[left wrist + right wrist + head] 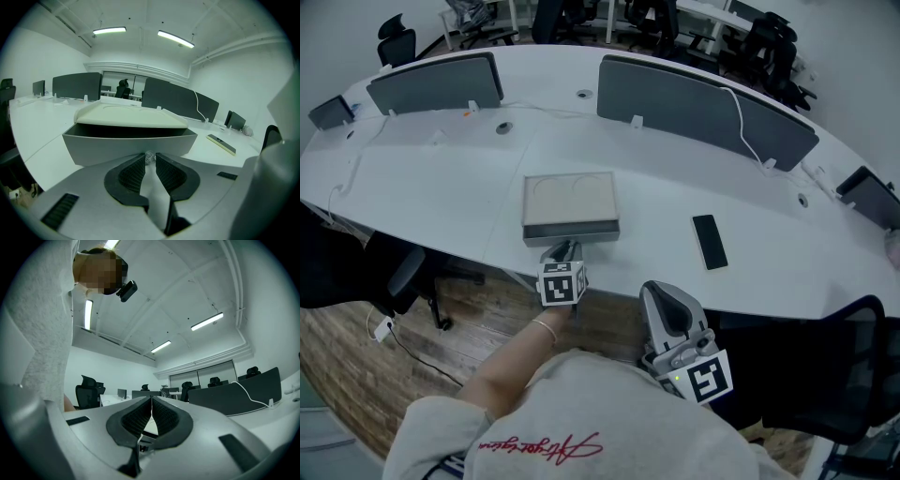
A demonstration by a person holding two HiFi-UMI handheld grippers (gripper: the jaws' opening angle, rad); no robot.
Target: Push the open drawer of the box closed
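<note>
A flat grey box with a cream lid [570, 199] lies on the white desk [441, 187]. Its drawer [571, 231] faces me and stands a little way out; in the left gripper view a dark gap shows above the drawer front [131, 146]. My left gripper [563, 251] is right at the middle of that front. Its narrow-set jaws hold a small shiny knob [149, 156] between the tips. My right gripper [660, 291] is shut and empty. It sits low beside my body, off the desk edge, and points up toward the ceiling [151, 411].
A black phone [709, 241] lies on the desk to the right of the box, also seen from the left gripper [222, 143]. Grey divider screens [703, 108] with a white cable stand behind. Office chairs line the far side.
</note>
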